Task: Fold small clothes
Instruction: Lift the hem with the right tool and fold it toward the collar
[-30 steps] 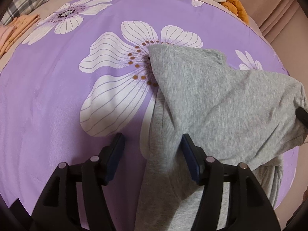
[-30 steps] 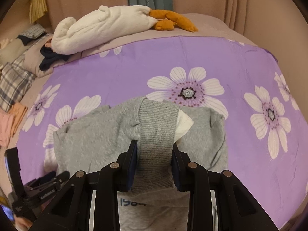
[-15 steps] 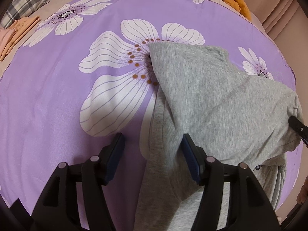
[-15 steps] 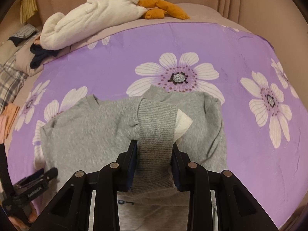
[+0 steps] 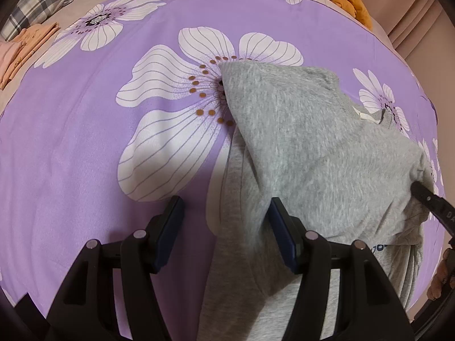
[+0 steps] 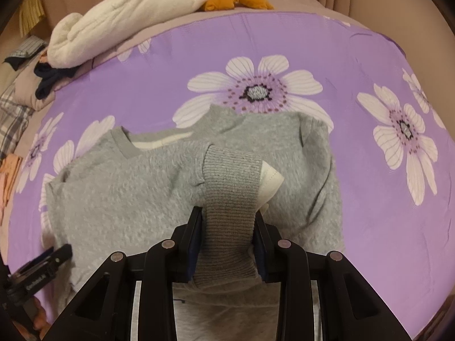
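Purple flowered bedspread (image 6: 355, 56) on a bed, white blanket (image 6: 128, 17) heaped at its far edge. Item: one grey sweatshirt (image 6: 119, 199), lying near the middle, partly folded. Right claw (image 6: 227, 238) pinches the ribbed cuff (image 6: 231, 187), the sleeve carried across the body. Left claw (image 5: 224, 227) spread, jaws astride the sweatshirt's left edge, gripping nothing. Status, as judged: first sleeve fold in hand; remaining folds and final squaring left to do.
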Demonstrator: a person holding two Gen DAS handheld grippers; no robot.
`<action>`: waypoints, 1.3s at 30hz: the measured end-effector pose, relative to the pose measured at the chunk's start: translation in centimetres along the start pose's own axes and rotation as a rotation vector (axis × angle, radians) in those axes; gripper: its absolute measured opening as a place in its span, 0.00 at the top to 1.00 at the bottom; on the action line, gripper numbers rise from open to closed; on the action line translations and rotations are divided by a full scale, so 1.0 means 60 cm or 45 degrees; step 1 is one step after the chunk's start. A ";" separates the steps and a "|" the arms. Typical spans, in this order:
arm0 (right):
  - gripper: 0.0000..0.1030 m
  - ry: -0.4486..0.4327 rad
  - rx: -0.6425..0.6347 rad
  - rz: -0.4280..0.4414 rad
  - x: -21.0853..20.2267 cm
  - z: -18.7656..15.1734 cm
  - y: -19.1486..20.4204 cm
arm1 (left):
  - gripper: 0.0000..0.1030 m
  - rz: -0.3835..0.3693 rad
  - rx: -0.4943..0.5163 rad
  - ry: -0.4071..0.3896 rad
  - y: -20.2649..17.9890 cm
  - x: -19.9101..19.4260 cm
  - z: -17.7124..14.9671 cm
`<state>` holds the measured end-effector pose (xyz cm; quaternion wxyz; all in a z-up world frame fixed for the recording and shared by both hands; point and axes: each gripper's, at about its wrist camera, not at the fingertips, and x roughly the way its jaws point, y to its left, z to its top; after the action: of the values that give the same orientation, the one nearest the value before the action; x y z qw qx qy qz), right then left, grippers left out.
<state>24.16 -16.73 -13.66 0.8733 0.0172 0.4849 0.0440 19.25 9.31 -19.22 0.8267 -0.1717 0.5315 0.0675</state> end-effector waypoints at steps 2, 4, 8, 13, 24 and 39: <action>0.68 0.017 0.002 -0.003 0.007 -0.001 -0.002 | 0.40 0.001 0.000 0.000 0.000 0.000 0.000; 0.68 0.031 0.007 -0.003 0.013 -0.002 -0.004 | 0.39 0.001 0.000 0.001 0.000 0.000 0.001; 0.68 0.046 0.008 -0.009 0.019 -0.001 -0.004 | 0.39 0.000 0.000 0.002 0.000 0.000 0.001; 0.68 0.061 0.011 -0.012 0.025 0.001 -0.004 | 0.39 0.001 0.003 0.001 0.000 0.000 0.000; 0.68 0.093 -0.011 -0.027 0.040 0.002 -0.005 | 0.39 0.002 0.004 0.000 0.000 -0.001 0.001; 0.66 0.064 -0.065 -0.084 0.047 -0.006 0.005 | 0.39 0.008 0.012 -0.010 -0.001 0.000 0.000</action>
<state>25.30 -16.18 -16.23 0.8620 -0.0223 0.5057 0.0279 19.25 9.25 -19.19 0.8293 -0.1660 0.5293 0.0683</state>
